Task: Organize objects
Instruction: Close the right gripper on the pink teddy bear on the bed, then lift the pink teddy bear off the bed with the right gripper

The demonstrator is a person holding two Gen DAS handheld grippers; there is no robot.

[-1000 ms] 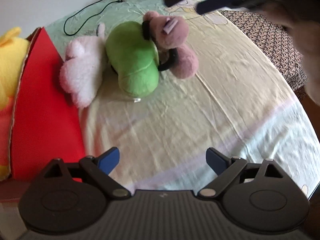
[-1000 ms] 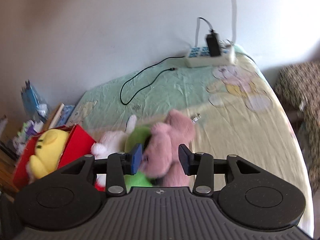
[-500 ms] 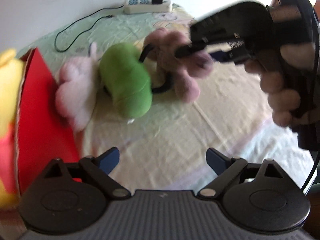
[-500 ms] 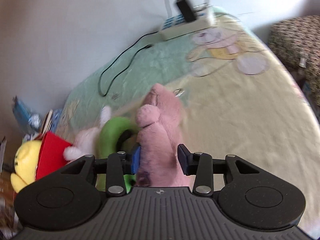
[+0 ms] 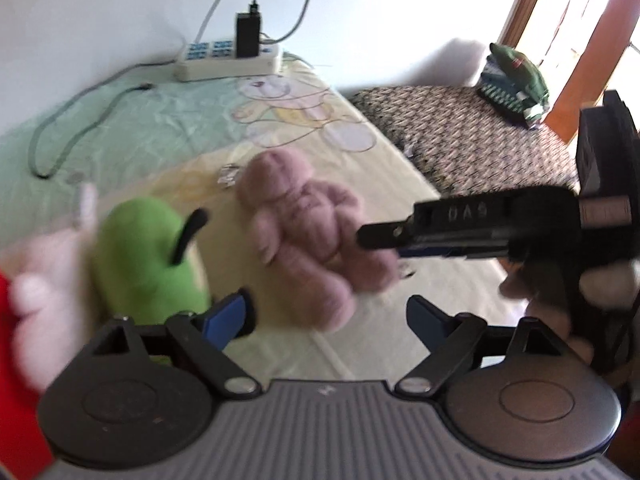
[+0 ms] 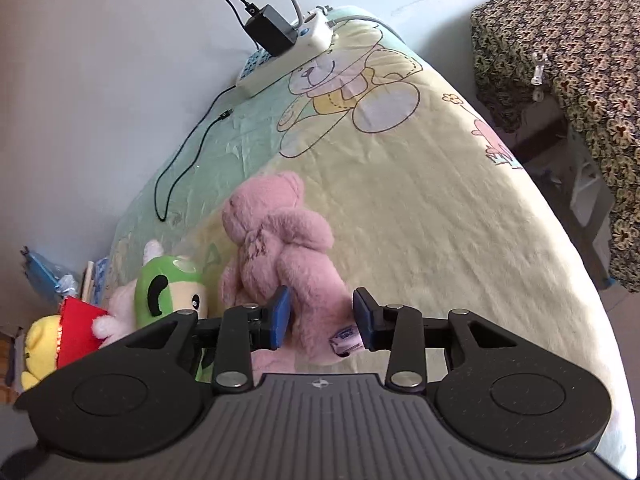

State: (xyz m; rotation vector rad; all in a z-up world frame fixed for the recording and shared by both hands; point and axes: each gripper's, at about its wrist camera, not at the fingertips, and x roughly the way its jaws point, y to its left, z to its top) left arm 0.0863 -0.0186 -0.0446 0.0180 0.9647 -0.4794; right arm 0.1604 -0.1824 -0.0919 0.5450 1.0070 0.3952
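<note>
Down comes my right hand-held gripper, blue pads squeezing the fuzzy pink teddy on the bed sheet. Left hand-held gripper is closing, nothing between its jaws. Round green plush crowds the bear's side. Only the right view shows the yellow plush.

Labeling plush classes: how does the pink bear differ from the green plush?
The pink bear is all pink with limbs, gripped by the right tongs; the green plush is a rounded green blob with black markings and a beige face, lying untouched. Both are soft toys on the bedsheet.
</note>
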